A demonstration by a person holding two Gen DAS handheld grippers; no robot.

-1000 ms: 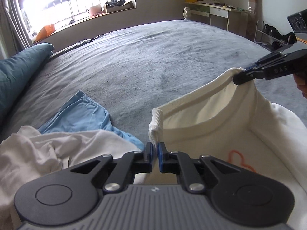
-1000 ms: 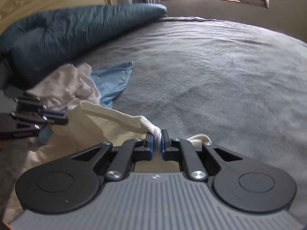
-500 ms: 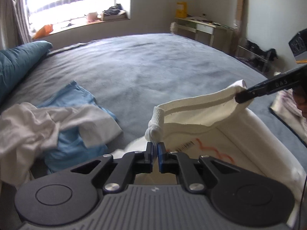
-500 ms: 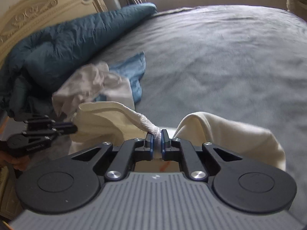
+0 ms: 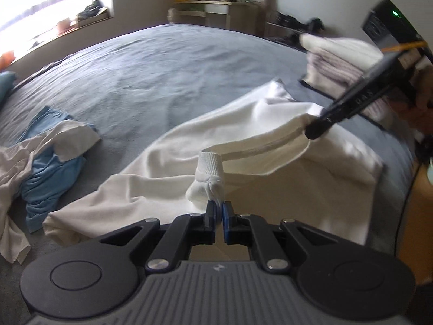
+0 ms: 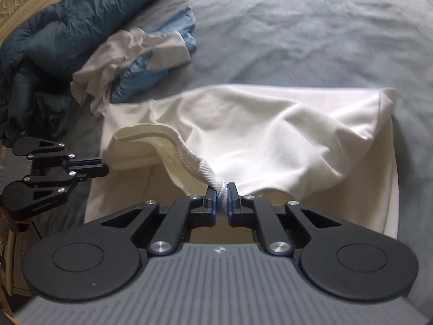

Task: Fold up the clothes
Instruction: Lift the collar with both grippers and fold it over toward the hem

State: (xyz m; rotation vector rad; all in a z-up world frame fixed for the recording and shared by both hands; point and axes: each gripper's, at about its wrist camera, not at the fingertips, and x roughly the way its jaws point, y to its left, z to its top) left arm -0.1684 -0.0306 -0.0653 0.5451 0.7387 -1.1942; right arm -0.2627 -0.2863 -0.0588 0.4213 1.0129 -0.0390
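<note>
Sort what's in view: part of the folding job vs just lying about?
In the job: cream shirt; left tool and right tool, both clamped on its ribbed edge.

Lying about: blue garment, white garment, teal duvet, folded stack.

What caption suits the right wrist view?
Right gripper pinches the cream shirt at its ribbed hem over the grey bed.

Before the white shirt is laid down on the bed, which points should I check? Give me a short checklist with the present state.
1. Left gripper shut on the white shirt at the ribbed hem: ok.
2. Right gripper shut on the same hem: ok.
3. Hem pulled straight between the grippers: not ok, it sags.
4. Grey bedspread ahead free of clothes: ok.
5. Crumpled clothes pile apart from the shirt: cannot tell.
</note>
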